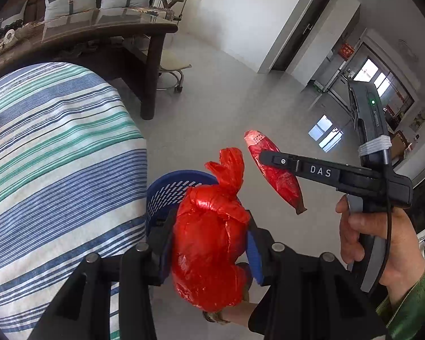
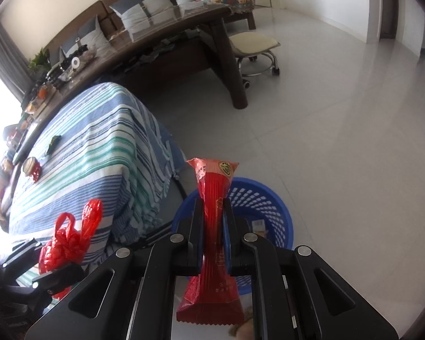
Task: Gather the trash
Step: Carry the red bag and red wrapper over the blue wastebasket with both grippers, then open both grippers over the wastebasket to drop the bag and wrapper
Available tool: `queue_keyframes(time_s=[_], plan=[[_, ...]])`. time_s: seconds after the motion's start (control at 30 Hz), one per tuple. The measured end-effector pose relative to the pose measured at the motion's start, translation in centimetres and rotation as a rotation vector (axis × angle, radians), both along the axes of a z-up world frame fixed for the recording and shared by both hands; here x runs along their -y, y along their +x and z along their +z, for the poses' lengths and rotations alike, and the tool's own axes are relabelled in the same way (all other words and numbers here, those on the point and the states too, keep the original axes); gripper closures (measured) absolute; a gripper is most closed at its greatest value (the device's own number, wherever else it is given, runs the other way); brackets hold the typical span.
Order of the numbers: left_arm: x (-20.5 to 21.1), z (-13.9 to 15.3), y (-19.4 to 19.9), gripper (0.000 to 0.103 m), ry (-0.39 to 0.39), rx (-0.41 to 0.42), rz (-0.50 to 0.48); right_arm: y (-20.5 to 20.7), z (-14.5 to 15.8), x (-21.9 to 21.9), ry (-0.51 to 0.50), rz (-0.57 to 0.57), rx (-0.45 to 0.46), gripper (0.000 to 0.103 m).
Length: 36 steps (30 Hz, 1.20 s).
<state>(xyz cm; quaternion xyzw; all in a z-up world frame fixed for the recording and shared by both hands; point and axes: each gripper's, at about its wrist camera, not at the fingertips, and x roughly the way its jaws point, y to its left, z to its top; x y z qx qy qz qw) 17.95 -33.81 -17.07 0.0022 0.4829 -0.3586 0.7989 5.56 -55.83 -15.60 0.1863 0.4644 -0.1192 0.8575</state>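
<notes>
gripping red bag; red wrapper over blue basket

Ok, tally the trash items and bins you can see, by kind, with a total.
Red plastic bag, in the left gripper: 1
Red wrapper, in the right gripper: 1
Crushed can on the striped cloth: 1
Dark green scrap: 1
Blue basket: 1
Total: 5

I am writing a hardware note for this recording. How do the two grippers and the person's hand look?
Both grippers are matte black with silver round pivot pins. The right gripper carries white "DAS" lettering, a grey handle, a thin black cable, white cord wrapping and a green light. The bare hand on it shows a green sleeve cuff. The left gripper has blue pads.
</notes>
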Motion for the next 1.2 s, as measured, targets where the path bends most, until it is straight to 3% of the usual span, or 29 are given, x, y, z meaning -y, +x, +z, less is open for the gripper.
queue_keyframes(time_s=[0.3,0.43,0.53,0.57,0.6,0.67,0.83,0.97,1.07,1.2], plan=[[3.7,-4.4,1.8,0.059,0.048,-0.047,-0.006,-0.1,-2.9,3.7,0.108,-0.045,-0.015,0.093],[4.6,-5.5,2.4,0.058,0.028,-0.06,-0.017,-0.1,-3.6,4.3,0.133,-0.044,-0.023,0.092],[5.0,-6.7,2.9,0.042,0.029,-0.098,-0.021,0.0,-4.4,4.9,0.163,-0.049,-0.031,0.076],[5.1,-6.9,3.0,0.042,0.037,-0.106,-0.026,-0.1,-4.5,5.2,0.168,-0.059,-0.031,0.056],[5.2,-7.1,3.1,0.042,0.041,-0.107,-0.03,-0.2,-4.6,5.6,0.177,-0.068,-0.027,0.05],[5.1,-6.8,3.0,0.042,0.038,-0.106,-0.023,-0.5,-4.3,5.9,0.177,-0.076,-0.01,0.05],[3.0,-4.4,2.0,0.042,-0.028,-0.104,0.008,-1.0,-2.4,5.9,0.082,-0.105,0.028,0.027],[0.1,-0.6,0.2,0.04,-0.015,-0.002,0.01,-1.0,-0.6,4.8,-0.052,-0.124,0.039,0.006],[-3.4,1.4,-1.5,0.039,0.029,0.074,0.034,-0.5,1.0,2.7,-0.155,-0.112,0.062,0.003],[-9.6,1.4,-2.9,0.039,0.105,0.112,0.123,0.5,2.7,-1.8,-0.243,-0.04,0.122,0.003]])
